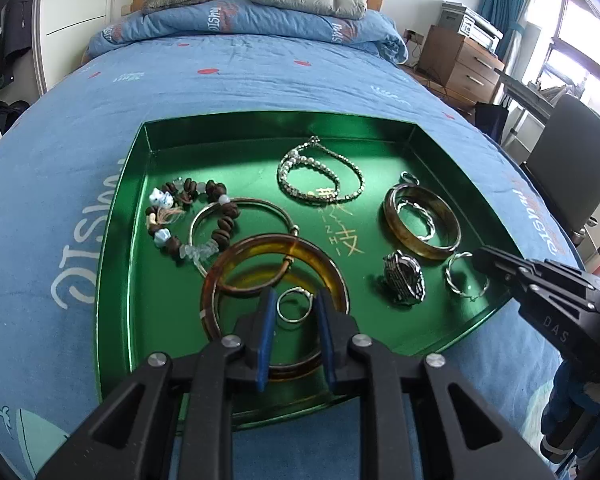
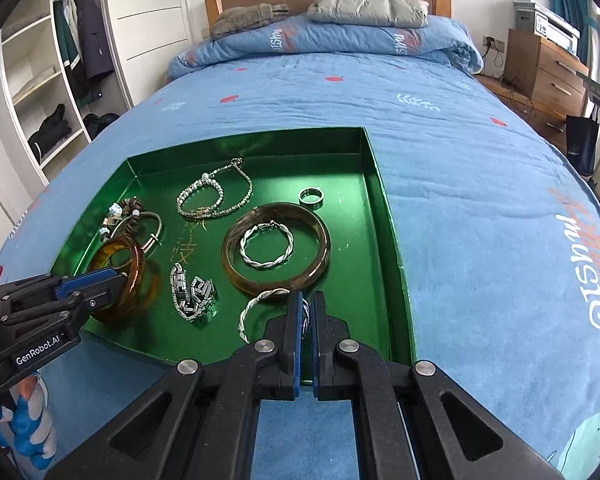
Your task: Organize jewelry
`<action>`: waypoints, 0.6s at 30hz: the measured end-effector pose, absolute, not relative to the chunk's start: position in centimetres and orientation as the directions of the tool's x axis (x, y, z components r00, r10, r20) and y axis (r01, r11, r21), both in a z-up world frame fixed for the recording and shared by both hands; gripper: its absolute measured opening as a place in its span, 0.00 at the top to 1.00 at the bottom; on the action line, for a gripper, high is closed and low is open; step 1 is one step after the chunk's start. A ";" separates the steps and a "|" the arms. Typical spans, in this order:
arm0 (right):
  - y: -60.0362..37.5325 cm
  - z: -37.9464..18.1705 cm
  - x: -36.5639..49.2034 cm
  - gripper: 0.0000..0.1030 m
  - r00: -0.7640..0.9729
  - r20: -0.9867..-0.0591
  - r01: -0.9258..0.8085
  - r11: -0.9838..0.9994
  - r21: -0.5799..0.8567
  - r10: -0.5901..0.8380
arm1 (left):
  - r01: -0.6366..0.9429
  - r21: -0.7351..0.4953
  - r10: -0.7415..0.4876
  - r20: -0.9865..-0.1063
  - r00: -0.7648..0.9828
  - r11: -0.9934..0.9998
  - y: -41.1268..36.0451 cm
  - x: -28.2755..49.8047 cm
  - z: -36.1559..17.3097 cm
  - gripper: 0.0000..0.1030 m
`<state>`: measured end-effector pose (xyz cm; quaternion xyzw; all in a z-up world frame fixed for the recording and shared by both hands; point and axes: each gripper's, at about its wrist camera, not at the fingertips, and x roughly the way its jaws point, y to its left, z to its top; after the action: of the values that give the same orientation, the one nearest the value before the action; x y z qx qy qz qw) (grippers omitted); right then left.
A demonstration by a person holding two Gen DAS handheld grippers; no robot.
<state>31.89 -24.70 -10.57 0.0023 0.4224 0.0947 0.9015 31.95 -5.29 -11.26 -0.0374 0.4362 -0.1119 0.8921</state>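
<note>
A green tray point(image 1: 260, 118) point(image 2: 388, 220) of jewelry lies on the blue bed cover. My left gripper point(image 1: 296, 298) point(image 2: 120, 280) is shut on the near rim of an amber bangle point(image 1: 260, 245) point(image 2: 134, 264), which tilts up off the tray floor. Through the bangle I see a small silver ring point(image 1: 279, 312) lying on the tray. My right gripper point(image 2: 307, 296) point(image 1: 478, 258) is shut on a twisted silver hoop point(image 2: 256, 304) point(image 1: 456, 284) near the tray's front right. A brown bangle point(image 2: 236, 268) encircles a second twisted hoop point(image 2: 266, 264).
A metal link band point(image 2: 192, 296), pearl and chain bracelets point(image 2: 216, 196), a bead bracelet point(image 1: 188, 216), a thin silver bangle point(image 1: 260, 202) and a silver ring point(image 2: 311, 195) also lie in the tray. A folded quilt point(image 2: 324, 36) sits at the bed's head. A wooden dresser point(image 2: 548, 76) stands right.
</note>
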 end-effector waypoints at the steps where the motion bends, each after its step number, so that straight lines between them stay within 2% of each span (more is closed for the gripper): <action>1: -24.6 -10.8 32.1 0.97 0.618 -0.768 -0.174 0.982 0.079 0.171 | 0.167 -0.168 -0.235 -0.770 0.593 0.972 -5.3 32.0 -11.3 0.81; 9: -24.4 -11.0 32.4 0.95 0.592 -0.789 -0.189 0.980 0.064 0.166 | 0.155 -0.181 -0.238 -0.769 0.593 0.971 -4.8 32.0 -11.0 0.81; 11: -24.4 -10.9 32.4 0.89 0.592 -0.791 -0.185 0.981 0.057 0.157 | 0.151 -0.185 -0.238 -0.766 0.597 0.971 -4.5 31.9 -10.6 0.81; 13: -24.4 -10.5 32.1 0.77 0.599 -0.786 -0.177 0.983 0.057 0.154 | 0.151 -0.183 -0.238 -0.758 0.607 0.971 -4.3 31.3 -9.9 0.81; 15: -24.4 -9.9 31.5 0.69 0.613 -0.774 -0.174 0.983 0.064 0.159 | 0.150 -0.177 -0.232 -0.751 0.619 0.973 -4.3 30.7 -9.1 0.80; 18: -24.3 -8.6 30.3 0.62 0.636 -0.755 -0.168 0.984 0.063 0.157 | 0.145 -0.182 -0.233 -0.744 0.627 0.973 -4.0 29.4 -8.1 0.80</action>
<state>30.26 -24.29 -8.61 -0.0065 0.4170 0.0896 0.9045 29.40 -3.97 -8.09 -0.0520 0.4192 -0.1050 0.9003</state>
